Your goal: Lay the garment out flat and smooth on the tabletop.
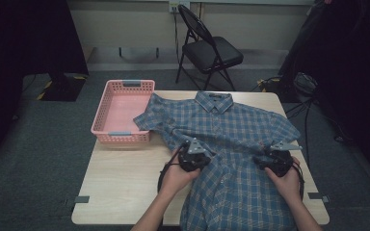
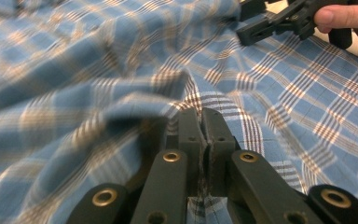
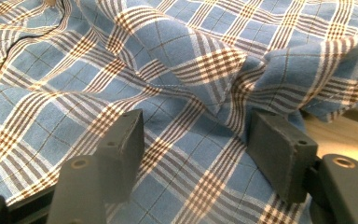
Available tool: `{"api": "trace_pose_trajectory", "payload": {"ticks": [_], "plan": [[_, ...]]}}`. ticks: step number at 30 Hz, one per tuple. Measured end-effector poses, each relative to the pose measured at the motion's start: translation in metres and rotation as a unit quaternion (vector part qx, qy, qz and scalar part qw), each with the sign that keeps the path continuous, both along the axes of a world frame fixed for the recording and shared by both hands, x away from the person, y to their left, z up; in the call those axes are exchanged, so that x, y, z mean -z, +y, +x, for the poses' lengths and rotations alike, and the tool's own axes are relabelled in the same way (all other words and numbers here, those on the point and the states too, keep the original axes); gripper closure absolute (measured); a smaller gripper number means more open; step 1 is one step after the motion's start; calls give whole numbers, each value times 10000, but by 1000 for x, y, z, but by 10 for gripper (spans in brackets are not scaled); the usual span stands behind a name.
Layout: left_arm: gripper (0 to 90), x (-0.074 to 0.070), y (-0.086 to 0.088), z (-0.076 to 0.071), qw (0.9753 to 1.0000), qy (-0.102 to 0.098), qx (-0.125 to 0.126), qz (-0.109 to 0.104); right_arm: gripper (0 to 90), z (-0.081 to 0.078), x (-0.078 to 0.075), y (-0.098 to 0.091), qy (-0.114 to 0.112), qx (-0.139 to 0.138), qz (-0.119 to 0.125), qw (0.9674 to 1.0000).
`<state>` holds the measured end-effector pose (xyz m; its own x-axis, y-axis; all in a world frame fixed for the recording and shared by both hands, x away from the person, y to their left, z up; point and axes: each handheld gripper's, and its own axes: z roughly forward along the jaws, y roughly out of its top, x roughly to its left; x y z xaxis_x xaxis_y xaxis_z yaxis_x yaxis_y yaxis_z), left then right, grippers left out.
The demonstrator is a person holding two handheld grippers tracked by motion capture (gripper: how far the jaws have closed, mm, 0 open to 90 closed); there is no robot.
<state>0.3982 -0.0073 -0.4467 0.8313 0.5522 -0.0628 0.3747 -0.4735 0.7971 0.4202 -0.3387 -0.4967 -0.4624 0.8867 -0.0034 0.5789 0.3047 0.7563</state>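
Note:
A blue plaid button-up shirt [image 1: 231, 130] lies spread on the wooden table [image 1: 125, 178], collar at the far side. My left gripper [image 1: 200, 158] rests at the shirt's left side; in the left gripper view [image 2: 200, 119] its jaws stand together, pinching a raised fold of the shirt [image 2: 121, 93]. My right gripper [image 1: 262, 161] sits on the shirt's right side. In the right gripper view [image 3: 200, 135] its jaws are wide apart over the rumpled shirt [image 3: 168, 70], with the pads not pressing it. The right gripper [image 2: 279, 21] also appears far off in the left gripper view.
A pink plastic basket [image 1: 125, 84] stands at the table's far left corner, with the shirt's left sleeve draped over its edge. A black folding chair [image 1: 209, 48] stands beyond the table. Bare tabletop lies at the near left.

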Motion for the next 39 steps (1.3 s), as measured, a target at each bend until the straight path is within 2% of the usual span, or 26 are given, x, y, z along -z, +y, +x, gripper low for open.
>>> {"api": "trace_pose_trajectory", "payload": {"ticks": [3,5,8,13,18,21,23,25,26,27,30,31,32,33,35,36,37,39], "plan": [[879,3,-21,0,9994,-53,132,313,357,0,0,0,0,-1,0,10000],[879,2,-22,-4,9992,-71,152,366,357,0,0,0,1,1,-4,10000],[879,-4,-8,-15,9989,-107,98,446,356,0,0,0,3,-1,-2,10000],[879,-7,37,-37,9985,-40,-139,524,352,0,0,0,3,-12,-1,10000],[878,2,79,-58,9987,117,-339,363,350,0,0,0,6,-13,-2,10000],[874,8,96,-68,9986,384,-358,-20,343,0,0,1,11,-69,-1,10000],[854,10,101,-71,9983,420,-391,-79,343,-1,0,2,3,-141,-13,9999],[710,10,107,-70,9979,277,-585,-40,344,-1,0,3,8,-133,-11,9999],[670,9,111,-68,9970,245,-716,-161,344,-1,0,3,7,-131,-7,9999],[614,9,116,-65,9948,272,-912,-351,343,-1,0,3,7,-132,-9,9999],[572,12,126,-52,9896,320,-1328,-439,344,-1,0,3,8,-133,-8,9999],[555,15,127,-46,9880,382,-1405,-512,343,-1,0,3,7,-132,-8,9999],[557,19,126,-42,9878,422,-1391,-565,344,-1,0,3,7,-131,-8,9999],[555,23,122,-37,9885,374,-1371,-518,344,-1,0,3,8,-131,-7,9999],[526,30,109,-29,9917,261,-1240,-217,344,-1,0,3,8,-132,-9,9999],[513,34,103,-25,9924,116,-1228,30,343,-1,0,3,8,-132,-8,9999],[508,37,96,-19,9927,80,-1193,179,344,-1,0,3,8,-131,-7,9999],[525,41,86,-12,9926,90,-1172,308,344,-1,0,3,6,-132,-8,9999]]}}
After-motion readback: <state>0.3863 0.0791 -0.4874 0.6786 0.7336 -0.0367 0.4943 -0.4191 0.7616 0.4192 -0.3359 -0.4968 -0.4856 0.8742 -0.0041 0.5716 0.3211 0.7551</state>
